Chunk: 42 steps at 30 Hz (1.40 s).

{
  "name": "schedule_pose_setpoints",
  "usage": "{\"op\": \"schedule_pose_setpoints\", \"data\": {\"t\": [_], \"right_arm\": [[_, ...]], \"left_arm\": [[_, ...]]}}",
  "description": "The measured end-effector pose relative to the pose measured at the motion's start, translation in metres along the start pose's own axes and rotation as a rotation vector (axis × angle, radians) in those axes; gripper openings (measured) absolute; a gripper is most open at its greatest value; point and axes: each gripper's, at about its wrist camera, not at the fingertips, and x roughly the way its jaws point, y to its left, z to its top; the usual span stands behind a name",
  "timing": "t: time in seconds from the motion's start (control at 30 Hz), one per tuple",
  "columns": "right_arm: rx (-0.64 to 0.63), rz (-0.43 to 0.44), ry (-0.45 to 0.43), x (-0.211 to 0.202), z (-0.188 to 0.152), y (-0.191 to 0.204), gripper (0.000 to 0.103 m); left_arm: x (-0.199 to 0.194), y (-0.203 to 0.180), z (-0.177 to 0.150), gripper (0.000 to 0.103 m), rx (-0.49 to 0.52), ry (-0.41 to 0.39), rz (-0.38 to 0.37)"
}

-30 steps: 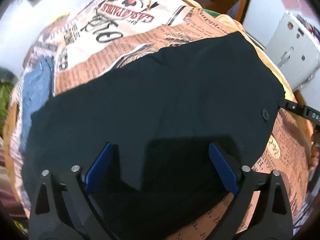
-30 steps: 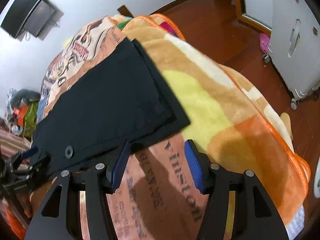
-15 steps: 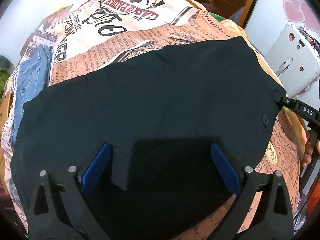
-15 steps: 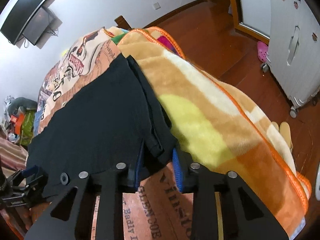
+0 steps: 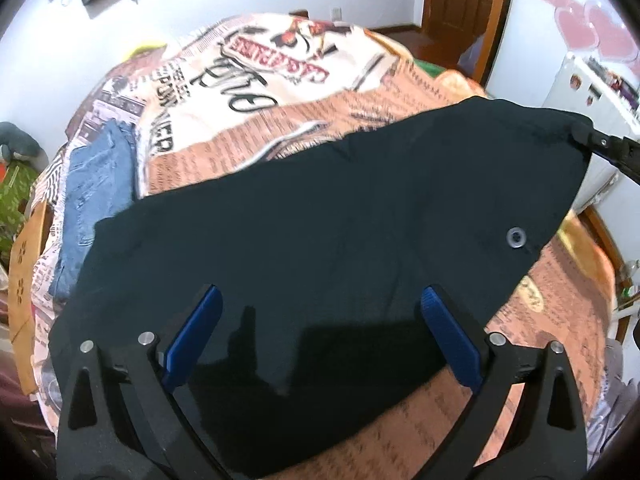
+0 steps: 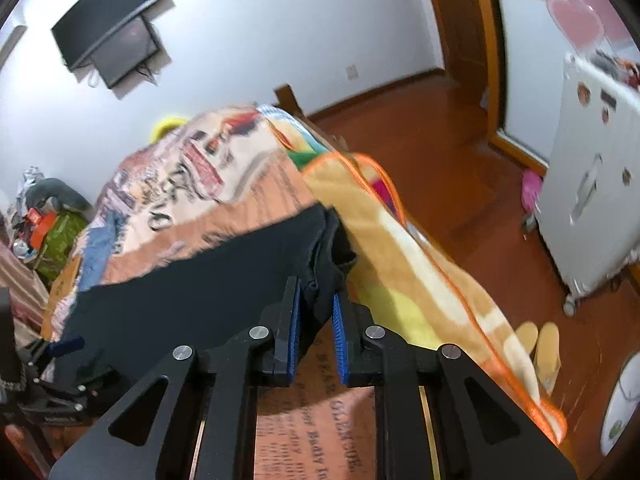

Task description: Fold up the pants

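Legible text is confined to the printed bedspread (image 5: 280,136). Left wrist view: a red banner near the far end carries white capitals, upside down and partly blurred, not fully readable; large black script below it is also inverted and unreadable. Right wrist view: the orange newsprint panel of the bedspread (image 6: 320,420) between the fingers shows inverted serif words, one appearing to read "GLENCOE". Remaining lines are too blurred.
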Motion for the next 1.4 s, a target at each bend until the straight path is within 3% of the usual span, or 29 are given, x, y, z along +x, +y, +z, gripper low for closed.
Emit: {"op": "schedule_pose_setpoints", "data": {"t": [0.27,0.4,0.5,0.6,0.7,0.77,0.83,0.87,1.07,1.27,1.4], "right_arm": [[-0.121,0.133,-0.091,-0.034,0.027,0.072,0.011],[-0.172,0.227,-0.128,-0.046,0.038,0.115,0.008],[-0.25,0.247,-0.145,-0.047,0.039,0.149,0.008],[-0.302,0.222,-0.127,-0.038,0.032,0.166,0.008],[-0.29,0.189,-0.093,-0.031,0.021,0.157,0.009],[-0.282,0.151,-0.041,-0.021,0.01,0.143,0.021],[-0.294,0.108,-0.002,-0.013,0.001,0.133,0.052],[-0.322,0.08,0.022,-0.005,-0.006,0.129,0.053],[-0.424,0.007,0.172,0.042,-0.026,0.121,0.053],[-0.475,0.003,0.229,0.08,-0.036,0.129,0.053],[-0.541,-0.047,0.274,0.106,-0.04,0.133,0.053]], "left_arm": [[-0.055,0.048,-0.007,0.101,-0.105,-0.12,0.014],[-0.081,0.081,-0.021,0.101,-0.165,-0.176,0.03],[-0.096,0.104,-0.035,0.101,-0.217,-0.209,0.039],[-0.102,0.125,-0.05,0.101,-0.267,-0.213,0.041],[-0.098,0.138,-0.06,0.101,-0.295,-0.193,0.046],[-0.094,0.14,-0.063,0.101,-0.297,-0.18,0.054],[-0.088,0.14,-0.064,0.101,-0.299,-0.164,0.056],[-0.085,0.139,-0.064,0.101,-0.301,-0.157,0.056],[-0.065,0.124,-0.06,0.101,-0.288,-0.116,0.042],[-0.043,0.114,-0.053,0.101,-0.246,-0.066,0.056],[-0.029,0.114,-0.05,0.101,-0.249,-0.042,0.052]]}}
